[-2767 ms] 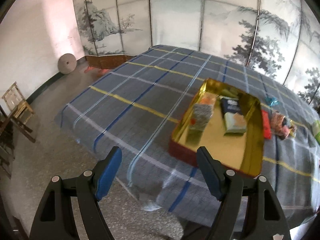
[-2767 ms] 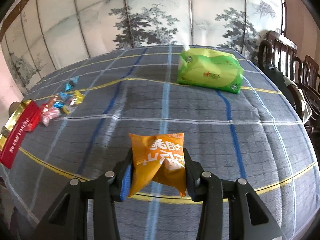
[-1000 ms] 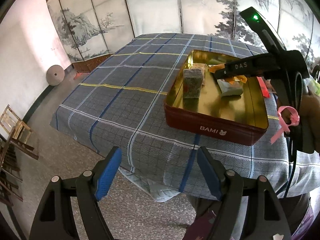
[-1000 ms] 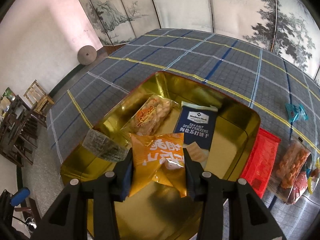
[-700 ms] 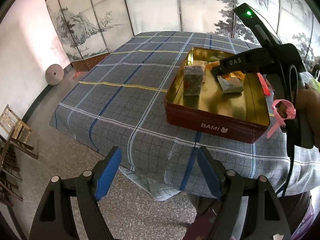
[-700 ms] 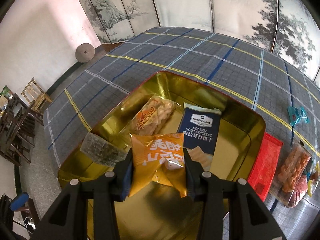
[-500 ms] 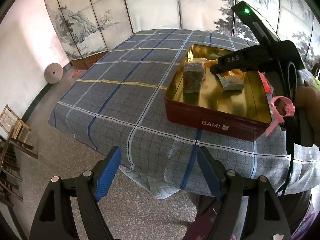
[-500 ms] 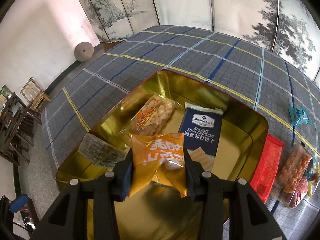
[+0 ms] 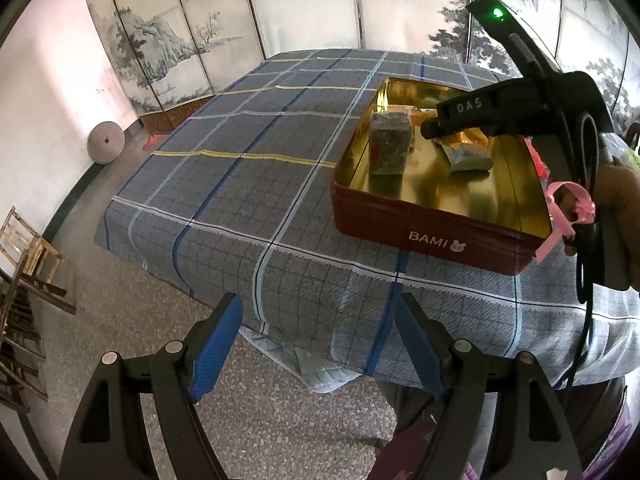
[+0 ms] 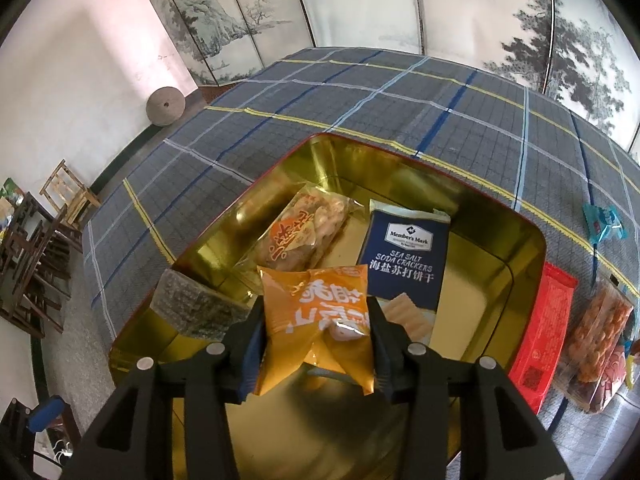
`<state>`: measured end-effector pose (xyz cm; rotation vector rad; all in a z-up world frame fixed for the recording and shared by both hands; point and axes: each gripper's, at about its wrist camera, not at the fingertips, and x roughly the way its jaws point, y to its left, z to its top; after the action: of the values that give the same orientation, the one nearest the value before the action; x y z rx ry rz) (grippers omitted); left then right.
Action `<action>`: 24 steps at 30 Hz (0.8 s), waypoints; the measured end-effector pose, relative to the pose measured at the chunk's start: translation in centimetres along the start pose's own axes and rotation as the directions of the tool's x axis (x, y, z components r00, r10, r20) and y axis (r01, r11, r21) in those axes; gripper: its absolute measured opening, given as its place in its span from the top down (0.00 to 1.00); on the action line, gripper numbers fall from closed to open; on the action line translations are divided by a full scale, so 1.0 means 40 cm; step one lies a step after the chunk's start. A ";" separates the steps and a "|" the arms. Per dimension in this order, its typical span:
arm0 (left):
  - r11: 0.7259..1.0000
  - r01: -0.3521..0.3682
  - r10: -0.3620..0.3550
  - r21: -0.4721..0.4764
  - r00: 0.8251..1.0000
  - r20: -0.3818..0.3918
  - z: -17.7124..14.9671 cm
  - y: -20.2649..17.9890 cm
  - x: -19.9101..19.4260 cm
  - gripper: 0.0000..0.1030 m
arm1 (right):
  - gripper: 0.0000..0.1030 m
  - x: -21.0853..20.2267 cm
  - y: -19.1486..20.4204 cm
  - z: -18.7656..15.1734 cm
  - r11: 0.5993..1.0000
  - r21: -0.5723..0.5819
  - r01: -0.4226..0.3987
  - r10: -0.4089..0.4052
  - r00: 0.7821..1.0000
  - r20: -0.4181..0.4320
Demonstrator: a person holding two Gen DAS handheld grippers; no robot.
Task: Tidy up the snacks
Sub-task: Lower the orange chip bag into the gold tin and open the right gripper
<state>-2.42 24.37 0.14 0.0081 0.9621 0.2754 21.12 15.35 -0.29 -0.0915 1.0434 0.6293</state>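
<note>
The placing step is judged to be in hand: the orange snack packet [image 10: 316,320] is held over the gold-lined tin [image 10: 532,240], and a full release is called for next. The left gripper [image 9: 316,344] is kept wide and empty; the right gripper [image 10: 316,340], its jaws just opening, is pressed on the packet.

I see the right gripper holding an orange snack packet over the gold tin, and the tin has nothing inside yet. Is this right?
Not quite. In the right wrist view the gold tin already contains a cracker pack, a clear snack bag and a dark block. The right gripper does hold the orange snack packet over it.
</note>
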 end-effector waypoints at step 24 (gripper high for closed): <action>1.000 0.007 -0.007 0.018 1.000 0.015 0.008 -0.026 -0.024 0.25 | 0.42 -0.252 -0.205 -0.144 0.987 0.160 0.000 -0.036 0.974 0.225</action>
<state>-2.45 23.18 0.97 0.0233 0.9495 0.2598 17.48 2.07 3.29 0.1090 0.8660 0.5242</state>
